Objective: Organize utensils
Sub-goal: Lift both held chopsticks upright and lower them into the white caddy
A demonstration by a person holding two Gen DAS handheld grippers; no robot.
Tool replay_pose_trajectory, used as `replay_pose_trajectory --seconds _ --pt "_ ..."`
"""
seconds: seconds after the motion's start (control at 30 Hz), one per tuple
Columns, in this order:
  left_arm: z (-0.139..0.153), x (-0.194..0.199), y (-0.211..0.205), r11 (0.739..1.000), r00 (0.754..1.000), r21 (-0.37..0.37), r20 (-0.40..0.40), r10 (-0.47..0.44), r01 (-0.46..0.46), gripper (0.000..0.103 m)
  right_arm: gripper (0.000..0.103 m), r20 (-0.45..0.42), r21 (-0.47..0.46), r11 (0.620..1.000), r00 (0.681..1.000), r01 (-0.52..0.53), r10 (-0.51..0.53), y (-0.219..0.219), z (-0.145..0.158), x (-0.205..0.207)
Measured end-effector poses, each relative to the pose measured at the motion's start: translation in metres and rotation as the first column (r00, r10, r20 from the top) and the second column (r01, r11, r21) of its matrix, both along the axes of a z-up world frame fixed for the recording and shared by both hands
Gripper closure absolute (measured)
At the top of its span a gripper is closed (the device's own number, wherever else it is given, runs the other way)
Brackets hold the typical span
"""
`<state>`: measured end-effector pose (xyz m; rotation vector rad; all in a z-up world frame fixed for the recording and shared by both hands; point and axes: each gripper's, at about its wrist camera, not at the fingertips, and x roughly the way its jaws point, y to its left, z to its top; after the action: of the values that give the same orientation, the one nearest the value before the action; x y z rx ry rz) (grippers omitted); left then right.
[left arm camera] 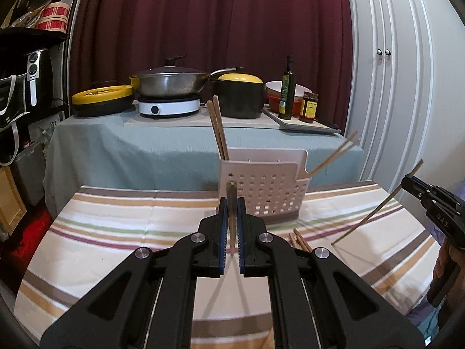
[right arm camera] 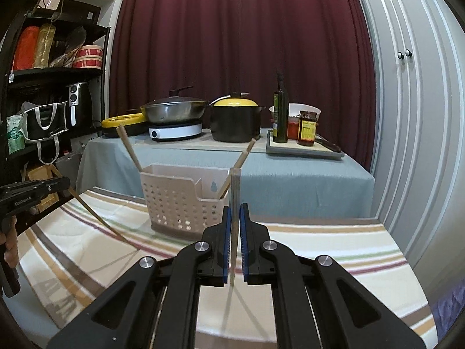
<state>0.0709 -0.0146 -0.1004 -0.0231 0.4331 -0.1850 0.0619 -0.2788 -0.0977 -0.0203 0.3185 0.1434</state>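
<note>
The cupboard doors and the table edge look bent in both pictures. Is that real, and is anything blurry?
Left wrist view: fisheye lens bows the cupboard doors and the striped tablecloth; the chopstick in the left gripper is soft, too close. Right wrist view: same bowing; the chopstick in the right gripper blurs, the basket stays sharp.

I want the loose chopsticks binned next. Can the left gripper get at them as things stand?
Probably not yet: the left gripper is shut on a chopstick. The loose chopsticks lie uncovered on the tablecloth beside the caddy, so the way looks free once it lets go.
</note>
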Motion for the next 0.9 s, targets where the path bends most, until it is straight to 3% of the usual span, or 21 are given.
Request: replay_pose_trajectory --seconds 0.43,0.67,0.9 --pt "0.028 0.026 -0.004 0.999 0.997 -0.007 0.059 -0.041 0.041 0.097 0.096 0.039 0.015 1.0 0.999 -0.016 0.016 0.004 0.019 0.023" --pt "0.07 0.027 -0.003 0.996 0.99 -0.043 0.119 -0.075 0.081 0.097 0.096 0.111 0.063 0.996 0.992 -0.059 0.052 0.003 0.056 0.026" --pt "0.12 0.033 -0.007 0.995 0.967 -0.031 0.238 -0.087 0.097 0.097 0.096 0.219 0.087 0.989 0.971 -0.116 0.094 0.01 0.095 0.039"
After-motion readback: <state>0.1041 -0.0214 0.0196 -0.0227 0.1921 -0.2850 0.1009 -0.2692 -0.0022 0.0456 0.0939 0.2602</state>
